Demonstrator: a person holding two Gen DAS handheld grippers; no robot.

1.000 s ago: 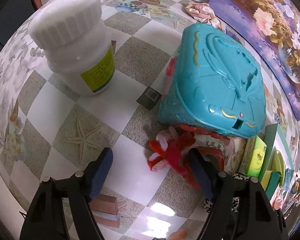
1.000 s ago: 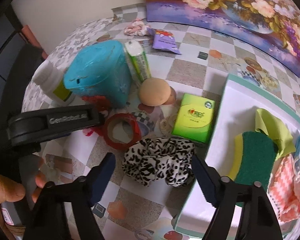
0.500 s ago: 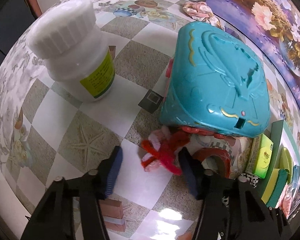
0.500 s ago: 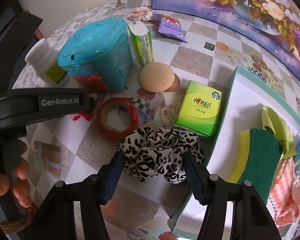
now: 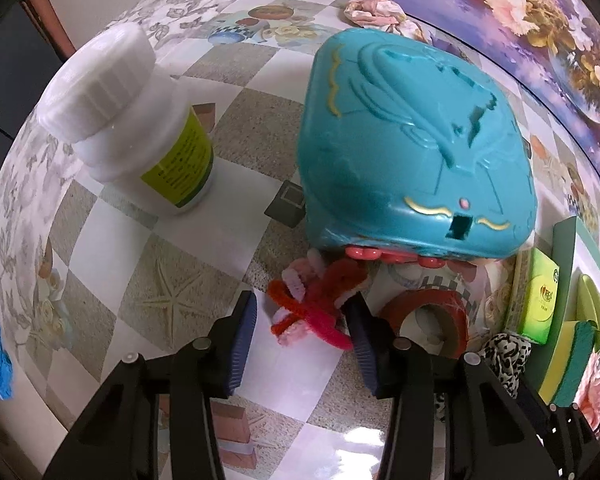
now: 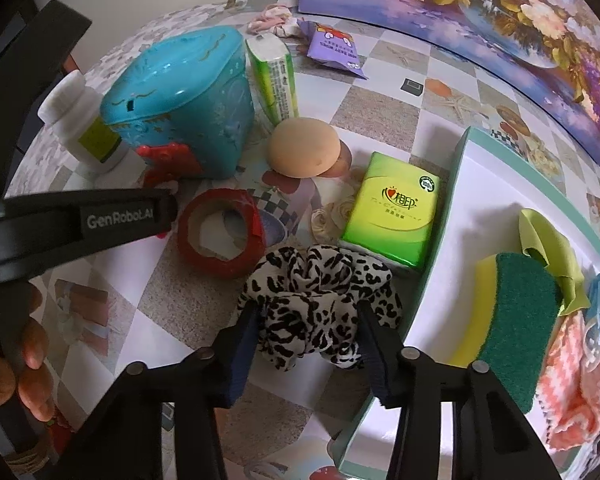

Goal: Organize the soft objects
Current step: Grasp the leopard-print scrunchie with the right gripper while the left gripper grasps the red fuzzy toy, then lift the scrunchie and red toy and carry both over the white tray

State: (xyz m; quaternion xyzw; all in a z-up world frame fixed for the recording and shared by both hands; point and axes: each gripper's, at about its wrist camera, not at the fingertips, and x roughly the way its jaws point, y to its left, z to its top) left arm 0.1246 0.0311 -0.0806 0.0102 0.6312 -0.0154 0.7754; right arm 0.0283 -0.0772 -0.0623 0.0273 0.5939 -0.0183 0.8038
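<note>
In the left wrist view my left gripper (image 5: 300, 320) has its jaws closed in around a red and pink pipe-cleaner bundle (image 5: 316, 308) lying on the table in front of a teal plastic case (image 5: 412, 148). The right pad touches it; a small gap shows on the left. In the right wrist view my right gripper (image 6: 306, 324) is shut on a leopard-print scrunchie (image 6: 316, 300) beside a white tray (image 6: 480, 184). The tray holds a green-yellow sponge (image 6: 512, 320), a lime cloth (image 6: 548, 248) and an orange knit cloth (image 6: 572, 392).
A white pill bottle (image 5: 128, 120), red tape roll (image 6: 220, 236), green tissue pack (image 6: 392, 212), beige sponge puff (image 6: 304, 148), green tube (image 6: 274, 76), purple sachet (image 6: 332, 46) and pink scrunchie (image 5: 374, 10) lie on the checkered table. A floral painting (image 6: 500, 20) lines the back.
Both grippers moved forward and narrowed: the left one closed in around the pipe-cleaner bundle, the right one closed onto the leopard scrunchie.
</note>
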